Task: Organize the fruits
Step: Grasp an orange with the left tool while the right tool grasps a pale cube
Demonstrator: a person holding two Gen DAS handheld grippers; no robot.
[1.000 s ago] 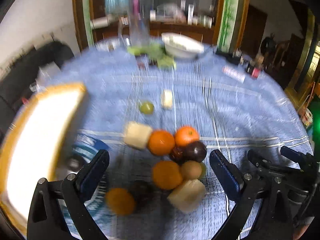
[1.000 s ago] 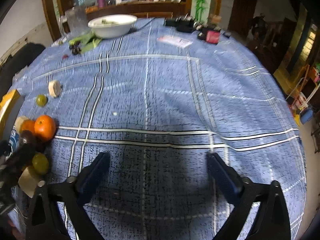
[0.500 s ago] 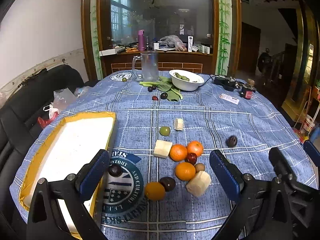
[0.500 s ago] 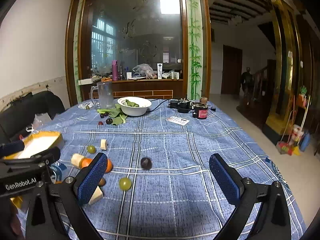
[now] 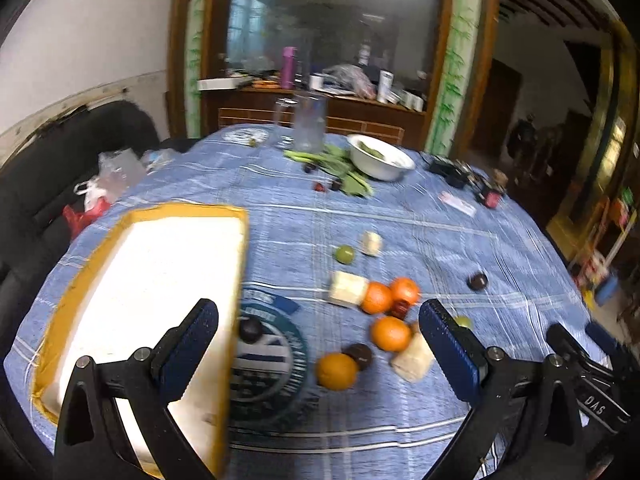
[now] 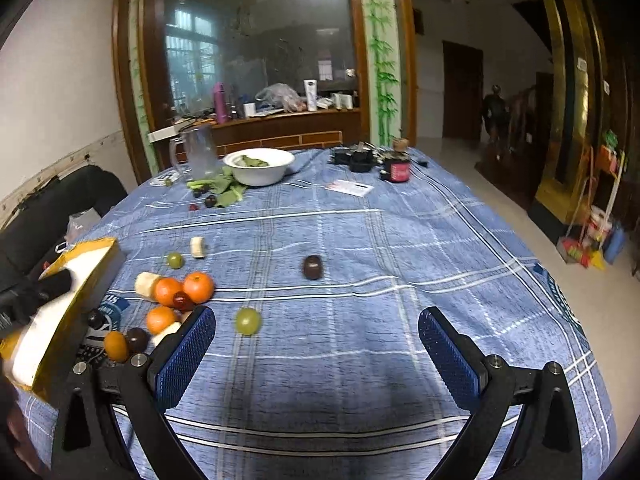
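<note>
A cluster of fruit lies on the blue checked tablecloth (image 5: 400,216): several oranges (image 5: 390,333), dark plums (image 5: 359,356), pale fruit chunks (image 5: 347,289) and a green grape (image 5: 344,254). A yellow-rimmed white tray (image 5: 132,280) lies at the left. A lone dark plum (image 6: 312,267) and a green grape (image 6: 247,321) lie apart in the right wrist view. My left gripper (image 5: 320,352) is open and empty above the cluster. My right gripper (image 6: 316,354) is open and empty, right of the fruit (image 6: 184,288).
A white bowl (image 6: 259,165) with greens, a glass jug (image 6: 198,156), leafy greens (image 5: 340,168) and small dark items (image 6: 372,160) stand at the far side. A black sofa (image 5: 60,168) with bags is to the left. The table edge drops off at the right.
Both views have shifted. The left gripper has moved closer to the tray and tilted. The right gripper has tilted down toward the cloth; the fruit stays in place.
</note>
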